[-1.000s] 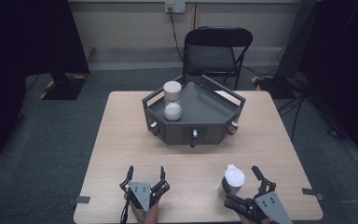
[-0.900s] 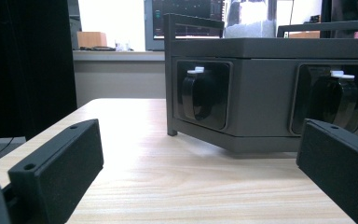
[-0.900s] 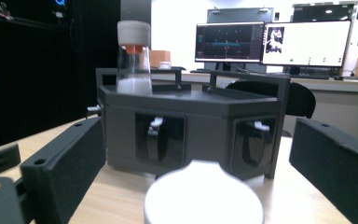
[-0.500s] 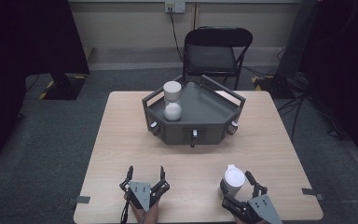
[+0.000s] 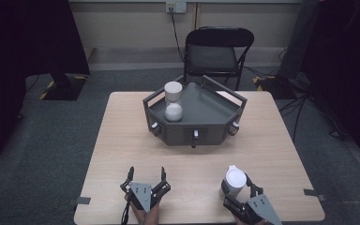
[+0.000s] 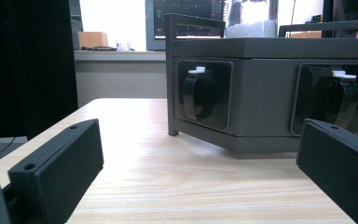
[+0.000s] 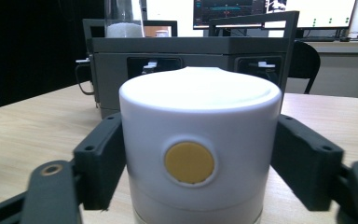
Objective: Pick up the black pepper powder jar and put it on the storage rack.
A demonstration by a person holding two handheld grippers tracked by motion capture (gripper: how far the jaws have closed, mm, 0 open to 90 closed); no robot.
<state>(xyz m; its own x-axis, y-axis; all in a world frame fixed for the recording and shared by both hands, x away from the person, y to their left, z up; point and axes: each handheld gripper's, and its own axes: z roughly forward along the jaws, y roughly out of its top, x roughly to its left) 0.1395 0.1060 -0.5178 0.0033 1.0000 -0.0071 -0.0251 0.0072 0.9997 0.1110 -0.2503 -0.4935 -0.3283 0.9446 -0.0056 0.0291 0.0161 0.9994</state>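
Observation:
A white cylindrical container (image 5: 235, 180) with a yellow dot (image 7: 189, 162) on its side stands near the table's front right. My right gripper (image 5: 238, 186) has just been closing on it, and its black pads (image 7: 100, 156) now press on both sides of it. My left gripper (image 5: 146, 174) rests at the table's front left, open, with nothing between its jaws (image 6: 200, 149). It faces the grey tray box (image 6: 265, 93).
The grey six-sided tray box (image 5: 206, 131) sits at the table's middle back, with dial knobs (image 5: 195, 136) on its front faces. A clear jar (image 5: 173, 101) with white contents stands in its left corner. A black folding chair (image 5: 218, 51) is behind the table.
The right gripper's jaws have closed in from wide apart onto the white container. The left gripper has kept still.

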